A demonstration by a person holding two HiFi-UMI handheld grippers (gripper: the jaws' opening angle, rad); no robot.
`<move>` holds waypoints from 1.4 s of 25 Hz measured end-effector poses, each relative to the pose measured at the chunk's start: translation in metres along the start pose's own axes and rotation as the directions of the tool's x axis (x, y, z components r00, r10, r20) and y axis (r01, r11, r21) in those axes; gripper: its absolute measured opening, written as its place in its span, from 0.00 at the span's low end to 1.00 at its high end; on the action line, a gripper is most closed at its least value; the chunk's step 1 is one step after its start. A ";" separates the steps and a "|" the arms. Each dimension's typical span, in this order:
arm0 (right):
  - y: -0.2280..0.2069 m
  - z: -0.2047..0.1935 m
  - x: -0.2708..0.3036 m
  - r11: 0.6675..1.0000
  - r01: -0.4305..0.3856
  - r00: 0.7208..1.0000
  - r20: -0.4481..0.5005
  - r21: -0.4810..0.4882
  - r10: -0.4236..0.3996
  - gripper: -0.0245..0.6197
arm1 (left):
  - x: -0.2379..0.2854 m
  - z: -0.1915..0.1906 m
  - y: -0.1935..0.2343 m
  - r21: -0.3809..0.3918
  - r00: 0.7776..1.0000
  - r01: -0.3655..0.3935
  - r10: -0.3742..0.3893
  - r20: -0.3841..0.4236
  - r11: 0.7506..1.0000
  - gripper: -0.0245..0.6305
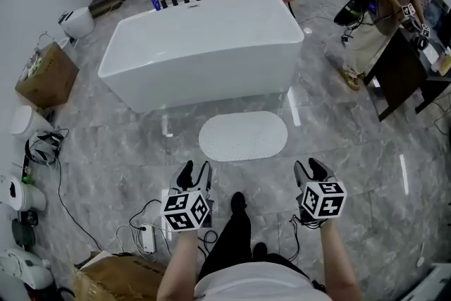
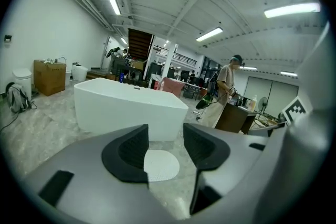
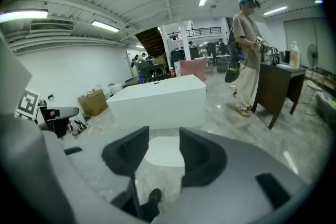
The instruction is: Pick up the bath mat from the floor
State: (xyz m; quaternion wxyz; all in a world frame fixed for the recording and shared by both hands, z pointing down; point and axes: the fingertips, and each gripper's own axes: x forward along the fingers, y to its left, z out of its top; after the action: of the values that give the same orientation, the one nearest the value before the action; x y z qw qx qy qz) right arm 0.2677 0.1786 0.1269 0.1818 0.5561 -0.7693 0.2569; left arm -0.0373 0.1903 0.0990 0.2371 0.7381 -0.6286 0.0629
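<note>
White bath mat (image 1: 243, 137), oval with a dotted texture, lying flat on the grey marbled floor (image 1: 338, 151) just in front of the white bathtub (image 1: 204, 46). Its long axis runs left to right across the head view, parallel to the tub's near side.

The 2 grippers hang low and side by side, short of the mat. The left gripper (image 1: 194, 171) points toward the mat's left end. The right gripper (image 1: 312, 169) sits slightly outboard of its right end. The person's dark shoe (image 1: 238, 202) stands between them.

The mat therefore lies ahead of both grippers and between them, with neither touching it. The left appears marginally the nearer.

- **Left gripper view:** the dark fingers (image 2: 131, 152) stand apart with nothing gripped. The mat shows through the gap, on the floor beyond.
- **Right gripper view:** the fingers (image 3: 197, 152) are likewise parted and empty, and they frame the same mat.

Judgement: this is the approach stage, with no lifting begun. Since the mat lies crosswise, each gripper would probably take the near edge toward its own end.
</note>
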 end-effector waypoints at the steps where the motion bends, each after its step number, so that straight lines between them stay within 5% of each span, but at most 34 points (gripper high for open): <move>1: 0.001 0.005 0.013 1.000 0.003 1.000 -0.009 0.008 -0.003 0.30 | 0.012 0.005 0.008 -0.004 1.000 -0.001 0.001 -0.003 1.000 0.35; 15: 0.013 0.065 0.130 0.997 0.058 0.995 -0.079 0.052 -0.054 0.30 | 0.133 0.048 0.099 -0.088 0.998 -0.018 0.012 -0.062 0.996 0.36; 26: -0.006 0.070 0.188 0.995 0.076 0.989 -0.132 0.063 -0.067 0.30 | 0.177 0.026 0.127 -0.115 0.993 -0.062 0.049 -0.111 0.991 0.40; 35: -0.012 0.060 0.268 0.999 -0.001 0.981 -0.194 0.041 0.009 0.30 | 0.214 -0.003 0.152 -0.129 0.981 -0.141 0.121 -0.152 0.982 0.41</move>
State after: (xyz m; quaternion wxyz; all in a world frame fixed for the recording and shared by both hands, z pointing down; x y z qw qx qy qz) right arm 0.1953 -0.0642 0.2328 0.2440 0.5298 -0.7439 0.3261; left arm -0.1386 -0.0151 0.2266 0.3278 0.6701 -0.6602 0.0873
